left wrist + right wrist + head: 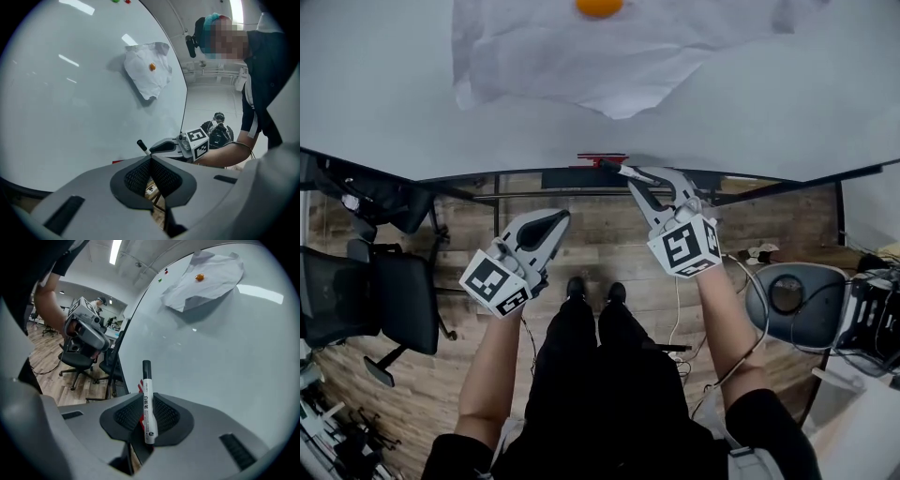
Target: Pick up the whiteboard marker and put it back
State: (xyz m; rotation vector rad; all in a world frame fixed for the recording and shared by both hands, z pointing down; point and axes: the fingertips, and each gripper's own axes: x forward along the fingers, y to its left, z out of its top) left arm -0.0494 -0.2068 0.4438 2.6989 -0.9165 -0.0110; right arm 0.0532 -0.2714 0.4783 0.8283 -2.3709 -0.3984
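White-barrelled whiteboard marker (146, 380) sits clamped between the pads of the right gripper (148, 397), black cap forward. It is close to the whiteboard (211, 357), evidently angled for return to its lower ledge. Left gripper (151, 161) is closed, empty and held clear.

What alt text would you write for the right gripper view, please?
The right claw grips a white whiteboard marker, black cap forward, before a whiteboard. A crumpled paper sheet hangs there under an orange magnet.
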